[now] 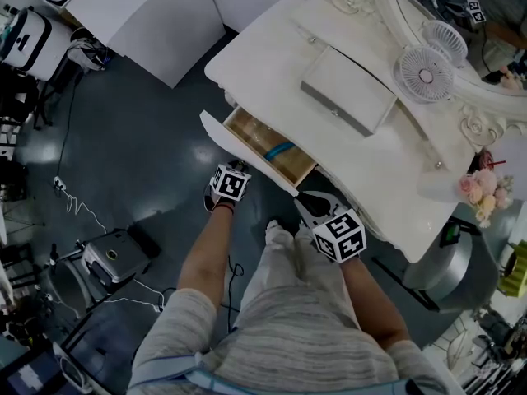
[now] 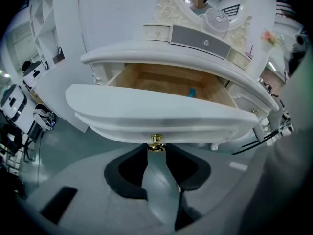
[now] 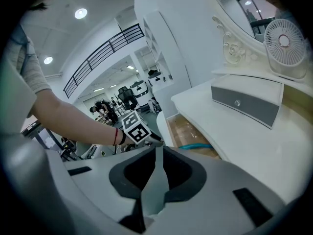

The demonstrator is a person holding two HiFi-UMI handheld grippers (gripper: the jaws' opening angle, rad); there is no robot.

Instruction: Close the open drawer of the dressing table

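While the drawer stands pulled well out from under the table, its wooden inside shows, with a teal thing lying low near the back. The curved white front faces the person, and its small brass knob sits right at the tips of the left gripper, whose jaws are closed on it from both sides, gripping only its narrow neck. The right gripper hangs near the front's right end with its jaws together and nothing in them. On the tabletop, well apart from the drawer, are a grey box and a fan before the mirror. As I judge it, the closing has barely begun, and most of the travel remains. The hold is slight, so a push angled off the drawer's line could let the knob slip out of the tips, leaving the drawer part open. Pushing from the knob alone could also skew the drawer on its runners and jam it. Because the right gripper is close to the gap, it could get caught between the front and the table's edge. A hard shove might slam the drawer and shake the fan.
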